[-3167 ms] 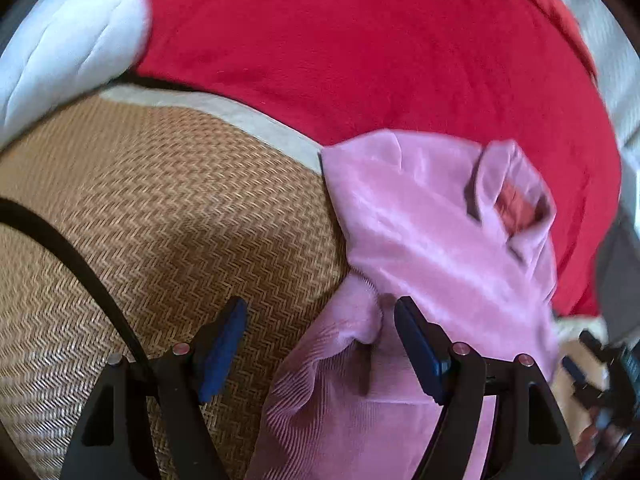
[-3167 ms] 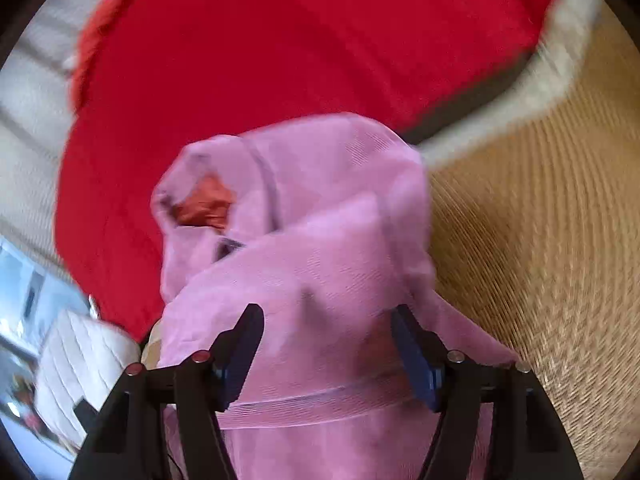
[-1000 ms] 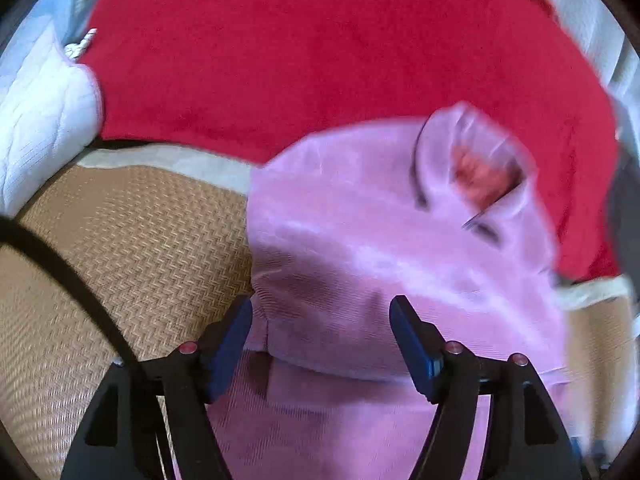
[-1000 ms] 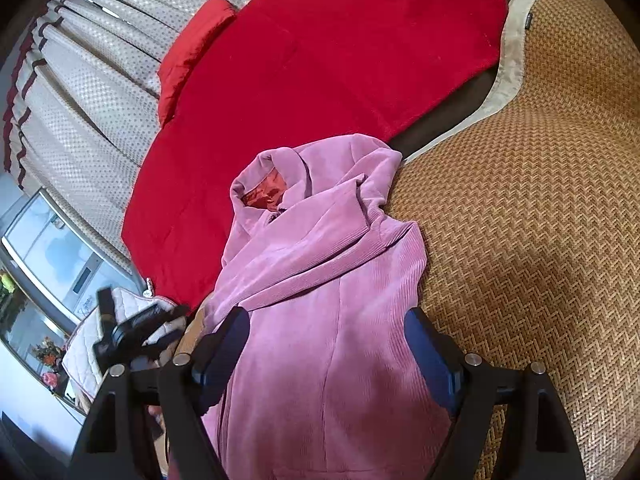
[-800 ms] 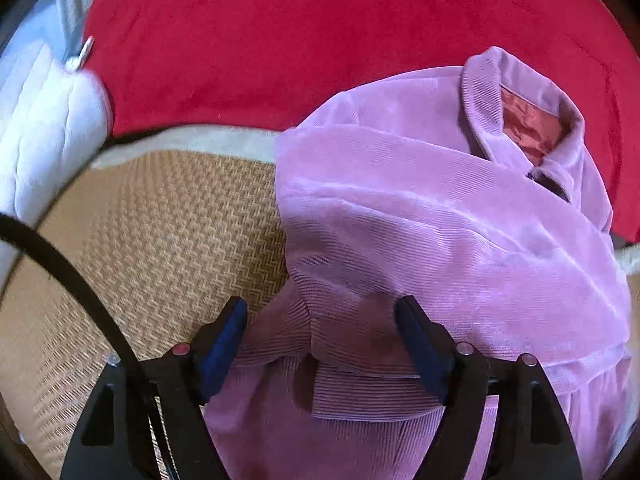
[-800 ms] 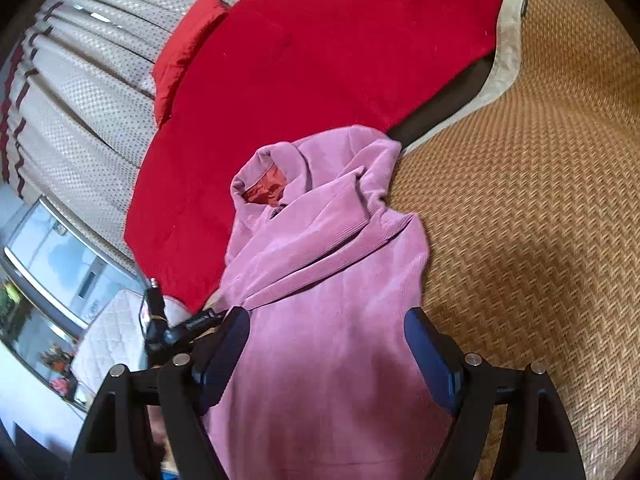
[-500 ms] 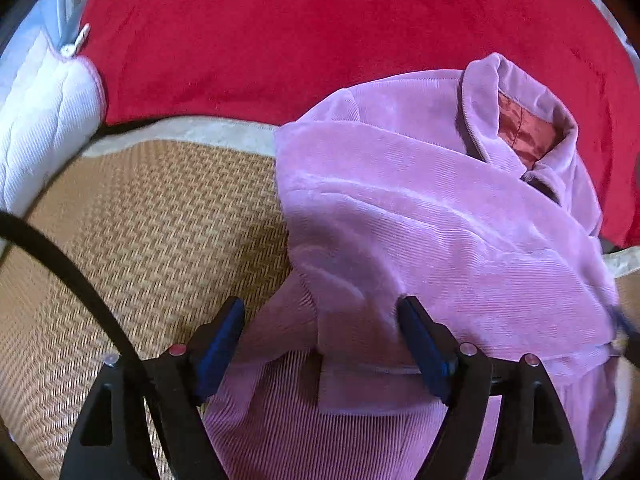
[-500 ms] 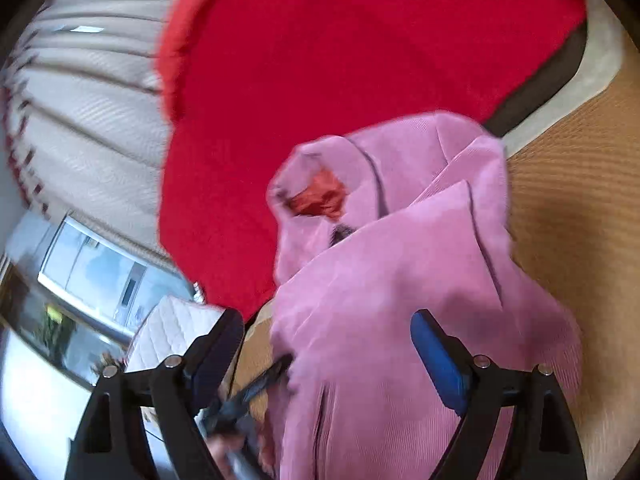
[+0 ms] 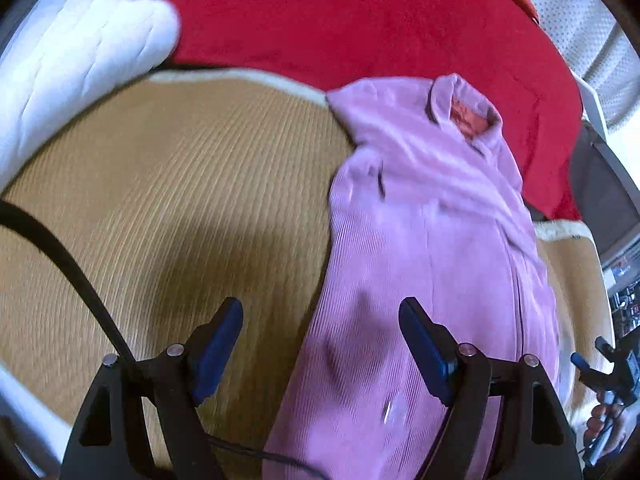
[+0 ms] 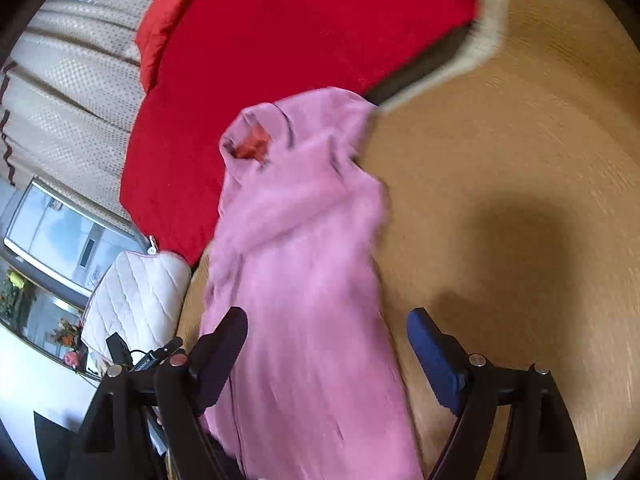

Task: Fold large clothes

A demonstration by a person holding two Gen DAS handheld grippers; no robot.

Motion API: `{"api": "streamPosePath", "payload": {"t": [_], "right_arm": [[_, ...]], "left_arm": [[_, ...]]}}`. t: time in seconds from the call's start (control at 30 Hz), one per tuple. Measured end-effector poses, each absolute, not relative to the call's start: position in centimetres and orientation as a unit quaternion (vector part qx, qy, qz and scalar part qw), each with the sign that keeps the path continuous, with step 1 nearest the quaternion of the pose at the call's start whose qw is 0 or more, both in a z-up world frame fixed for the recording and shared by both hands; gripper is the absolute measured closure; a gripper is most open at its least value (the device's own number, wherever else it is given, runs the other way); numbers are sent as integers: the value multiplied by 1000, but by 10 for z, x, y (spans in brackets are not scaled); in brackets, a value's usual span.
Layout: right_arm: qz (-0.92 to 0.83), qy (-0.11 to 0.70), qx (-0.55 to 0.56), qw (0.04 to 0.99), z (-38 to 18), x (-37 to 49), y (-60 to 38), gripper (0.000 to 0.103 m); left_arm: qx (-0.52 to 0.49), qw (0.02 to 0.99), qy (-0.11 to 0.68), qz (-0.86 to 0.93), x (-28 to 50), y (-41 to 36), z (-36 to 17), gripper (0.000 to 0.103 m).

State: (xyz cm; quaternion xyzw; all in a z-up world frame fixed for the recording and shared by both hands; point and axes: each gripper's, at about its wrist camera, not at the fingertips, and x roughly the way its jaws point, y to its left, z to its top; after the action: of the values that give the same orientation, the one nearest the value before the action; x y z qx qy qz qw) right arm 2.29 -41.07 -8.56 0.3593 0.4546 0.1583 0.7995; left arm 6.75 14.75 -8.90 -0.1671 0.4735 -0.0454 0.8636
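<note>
Folding lengthwise looks done, so I am aiming low, wanting both tongs on the hem corners before lifting evenly. My left gripper (image 9: 320,344) is hanging released, the pink corduroy coat (image 9: 432,240) lying under its right finger; my right gripper (image 10: 326,354) is also gaping (nothing pinched), coat beneath its left finger, both pitching down over the woven mat (image 9: 180,200).

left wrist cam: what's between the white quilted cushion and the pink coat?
Only bare woven mat between the white quilted cushion and the pink coat, shown in the left wrist view.
</note>
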Motion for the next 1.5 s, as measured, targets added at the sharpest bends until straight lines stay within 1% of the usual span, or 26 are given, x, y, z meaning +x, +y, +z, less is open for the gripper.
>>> {"api": "streamPosePath", "payload": {"t": [0.1,0.23,0.4,0.53,0.57,0.6,0.63,0.67,0.7,0.73,0.77,0.8,0.87,0.9,0.93,0.97,1.0,1.03,1.1,1.13,1.17,1.2,1.23,1.27,1.3,1.5], "right_arm": [[162,470,369,786,-101,-6,-414,18],[171,497,356,773,-118,-9,-394,18],[184,490,347,778,-118,-6,-376,18],[178,490,336,785,-119,-6,-369,18],[174,492,327,788,-120,-5,-366,19],[171,494,322,789,-119,-5,-364,23],[166,499,313,791,-118,-5,-360,27],[157,504,294,797,-116,-5,-357,30],[151,507,282,801,-115,-5,-355,36],[141,510,271,804,-115,-6,-354,44],[136,513,265,805,-115,-3,-353,51],[135,518,266,801,-118,-3,-354,72],[129,522,267,800,-119,-3,-355,74],[124,520,257,805,-116,-4,-355,73],[119,518,248,810,-113,-6,-355,65],[119,518,241,812,-112,-5,-353,55],[133,515,245,811,-112,-5,-352,29],[138,510,247,812,-111,-3,-349,26],[130,514,228,817,-112,-1,-342,26],[125,513,220,820,-111,-3,-340,33],[115,516,205,824,-110,-2,-337,42],[111,521,196,823,-111,-1,-335,82],[114,526,201,819,-112,-1,-335,89],[113,525,199,819,-111,-1,-334,90],[115,527,196,819,-110,-1,-334,92],[128,529,210,812,-101,-16,-345,93]], "left_arm": [[-173,855,486,-52,50,147,-100,22],[-175,850,494,-57,36,144,-103,22],[-163,854,491,-62,33,133,-103,22],[-144,852,500,-56,41,121,-114,22],[-139,851,504,-53,42,117,-117,24],[-137,850,507,-49,43,114,-119,37],[-134,848,510,-49,43,111,-121,46],[-133,846,513,-55,43,109,-122,61],[-131,845,515,-61,44,106,-123,68],[-126,846,514,-60,44,104,-123,73],[-117,848,514,-56,44,102,-122,88],[-109,849,515,-48,45,100,-122,91],[-123,847,515,-51,48,101,-123,91],[-129,846,514,-53,48,102,-123,89],[-133,847,512,-52,43,106,-122,87],[-134,848,510,-50,43,105,-123,81],[-132,848,511,-48,40,107,-123,74],[-131,848,511,-47,33,110,-123,71],[-136,848,509,-53,31,109,-125,59],[-132,850,507,-55,28,105,-127,57],[-119,852,507,-52,26,101,-127,58],[-93,855,508,-47,29,96,-127,67],[-79,856,509,-45,28,92,-127,79],[-72,856,511,-45,29,90,-128,93],[-69,857,509,-46,28,89,-127,95],[-104,858,500,-58,10,101,-115,98]]}}
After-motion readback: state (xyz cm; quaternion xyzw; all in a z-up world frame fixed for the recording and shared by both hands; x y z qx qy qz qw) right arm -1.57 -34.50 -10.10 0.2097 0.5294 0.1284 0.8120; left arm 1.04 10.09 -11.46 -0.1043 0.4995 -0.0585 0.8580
